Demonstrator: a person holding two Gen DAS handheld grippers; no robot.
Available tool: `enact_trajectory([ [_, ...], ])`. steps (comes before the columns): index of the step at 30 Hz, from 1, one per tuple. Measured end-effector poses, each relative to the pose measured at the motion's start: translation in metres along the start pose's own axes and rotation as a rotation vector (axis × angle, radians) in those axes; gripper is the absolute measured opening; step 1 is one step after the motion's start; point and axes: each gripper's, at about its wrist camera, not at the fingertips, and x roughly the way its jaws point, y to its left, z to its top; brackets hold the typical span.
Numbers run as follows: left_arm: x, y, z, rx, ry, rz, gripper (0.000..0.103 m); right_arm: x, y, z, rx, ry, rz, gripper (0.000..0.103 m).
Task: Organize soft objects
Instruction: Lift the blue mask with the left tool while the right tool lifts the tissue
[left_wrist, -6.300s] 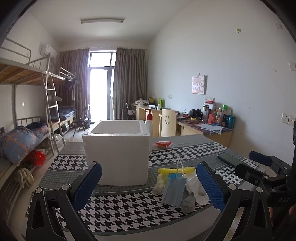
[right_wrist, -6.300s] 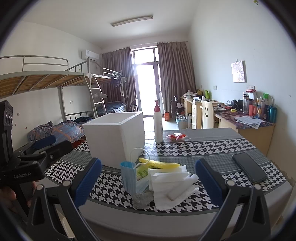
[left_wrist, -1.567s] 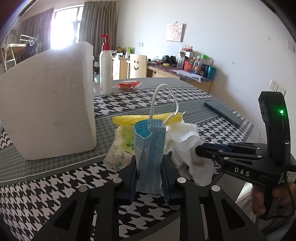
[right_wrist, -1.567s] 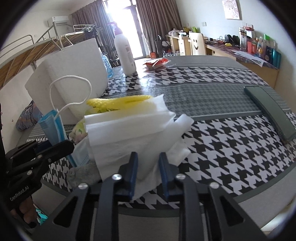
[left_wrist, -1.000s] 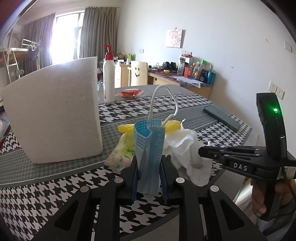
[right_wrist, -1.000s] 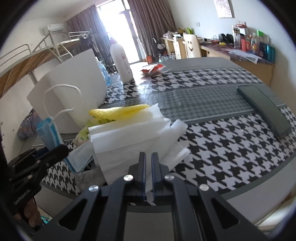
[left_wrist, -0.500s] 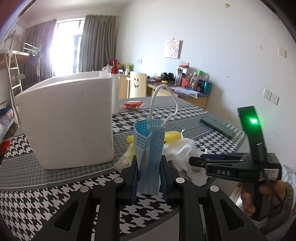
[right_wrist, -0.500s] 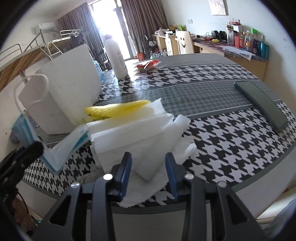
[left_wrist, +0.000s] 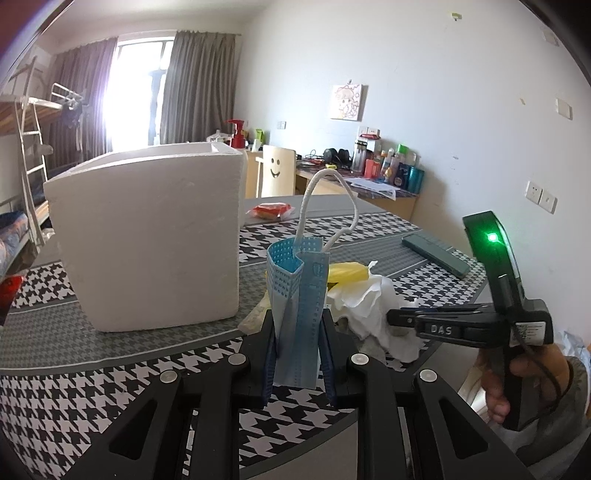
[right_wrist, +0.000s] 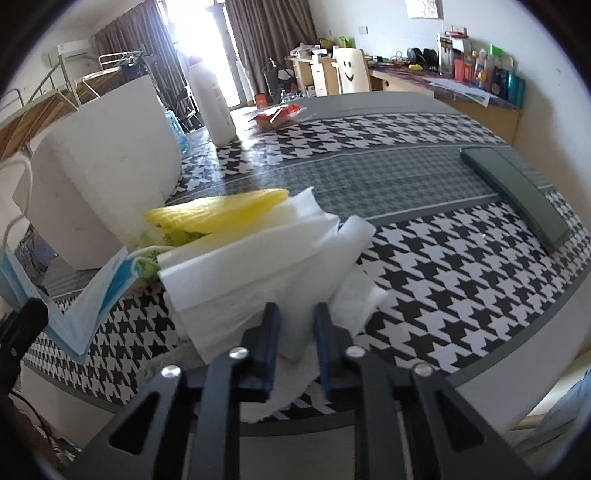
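The left gripper has its jaws pinched on a blue mask held upright just right of the foam box, tissues lying farther right.

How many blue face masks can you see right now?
1. The blue pleated face mask is clamped upright in the left gripper, lifted beside the white foam box. More could be hidden under the white tissue pile.

The white foam box hides the pump bottle's body. Folded white tissues cover most of the yellow cloth.
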Motion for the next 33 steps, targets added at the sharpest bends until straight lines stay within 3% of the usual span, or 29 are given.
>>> enact_trajectory([
  [5,-0.003,-0.001,0.0,0.003,-0.008,0.009,0.022,-0.018,-0.007,0.001,0.005,-0.046,0.012,0.011],
  [9,-0.004,-0.004,0.001,0.008,-0.009,0.014,0.022,-0.028,-0.009,0.002,0.003,-0.078,0.023,0.01],
  [15,-0.003,-0.009,0.001,0.01,-0.005,0.025,0.022,-0.031,-0.011,0.002,0.002,-0.089,0.029,0.01],
  [17,-0.002,-0.011,0.001,0.012,-0.003,0.021,0.022,-0.027,-0.011,0.001,-0.029,-0.061,-0.005,0.011],
  [22,0.002,-0.013,0.001,0.019,0.005,0.019,0.022,-0.018,-0.017,-0.006,-0.015,-0.049,-0.072,0.016],
  [25,0.004,-0.015,0.003,0.021,0.005,0.018,0.022,-0.025,-0.014,-0.006,-0.03,-0.077,-0.073,0.017],
  [29,0.005,-0.016,0.003,0.02,0.003,0.022,0.022,-0.031,-0.009,-0.006,-0.043,-0.099,-0.064,0.031],
  [33,0.005,-0.018,0.002,0.021,0.0,0.025,0.022,-0.024,-0.008,-0.004,-0.046,-0.086,-0.046,0.031],
])
